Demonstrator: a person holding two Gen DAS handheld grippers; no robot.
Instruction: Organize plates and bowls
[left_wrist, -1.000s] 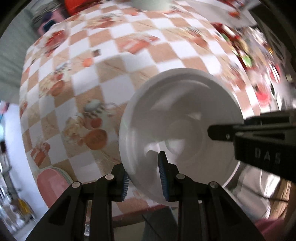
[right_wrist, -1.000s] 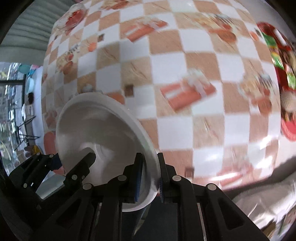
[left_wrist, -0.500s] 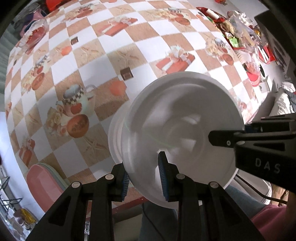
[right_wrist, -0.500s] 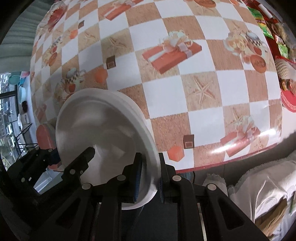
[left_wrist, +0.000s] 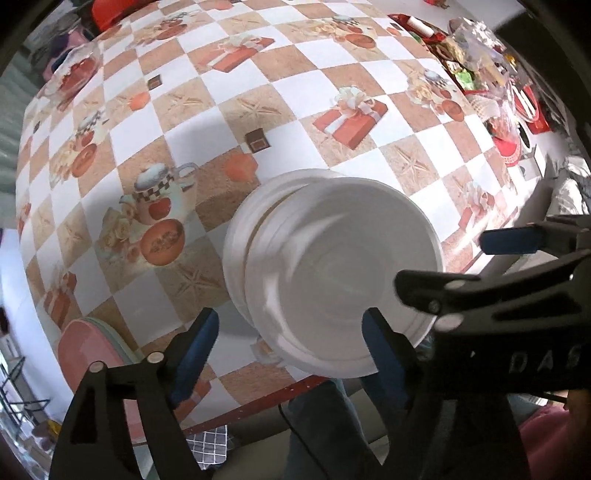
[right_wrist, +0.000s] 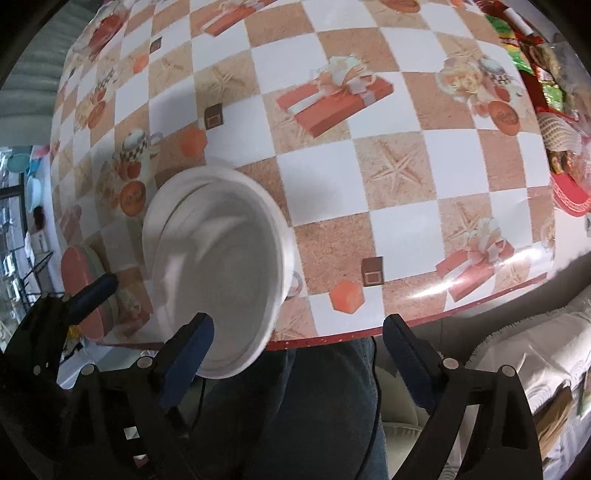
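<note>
A white plate (left_wrist: 340, 273), blurred by motion, lies tilted on a stack of white plates (left_wrist: 236, 240) near the table's front edge. My left gripper (left_wrist: 290, 347) hangs over the plate's near rim. Its jaws are opening, and its blue pads stand clear on either side of the rim. In the right wrist view the same plate (right_wrist: 218, 266) sits over the stack's rim (right_wrist: 155, 218). My right gripper (right_wrist: 297, 350) is opening too, with only the table edge between its fingers. Its left finger (right_wrist: 188, 350) is beside the plate's rim.
A stack of pink and pale green plates (left_wrist: 85, 350) (right_wrist: 77, 280) sits at the table's left front corner. A red tray of wrapped snacks (left_wrist: 509, 110) (right_wrist: 554, 155) is at the far right. The checked tablecloth's front edge (right_wrist: 369, 332) runs above a person's jeans (right_wrist: 295, 406).
Both grippers were shut on the white plate's rim and have let go, their jaws now wide. The plate has dropped onto the white stack near the front edge.
</note>
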